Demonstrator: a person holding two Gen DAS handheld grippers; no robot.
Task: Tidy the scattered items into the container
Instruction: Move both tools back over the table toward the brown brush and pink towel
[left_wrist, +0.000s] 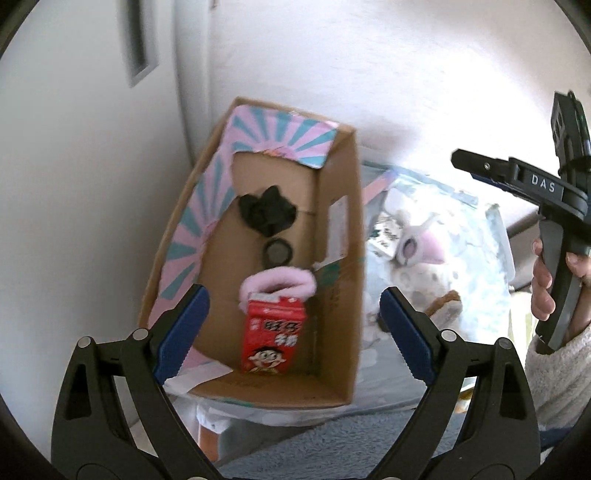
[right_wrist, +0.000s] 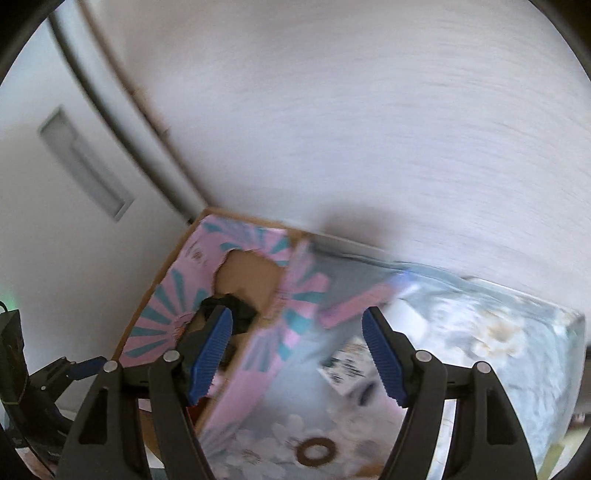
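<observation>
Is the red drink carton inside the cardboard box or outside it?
Inside. The red drink carton stands on the floor of the cardboard box, between its walls.

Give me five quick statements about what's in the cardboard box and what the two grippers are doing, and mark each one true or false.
1. The red drink carton stands inside the cardboard box. True.
2. The left gripper is clamped on the carton. False: its jaws are wide open and hold nothing.
3. A pink fluffy item lies in the box just behind the carton. True.
4. The box holds only the carton. False: a crumpled black item and a small round dark lid are also inside.
5. The right gripper is open and empty. True.
6. The plush toy is already in the box. False: it lies outside, on the floral bag beside it.
</observation>
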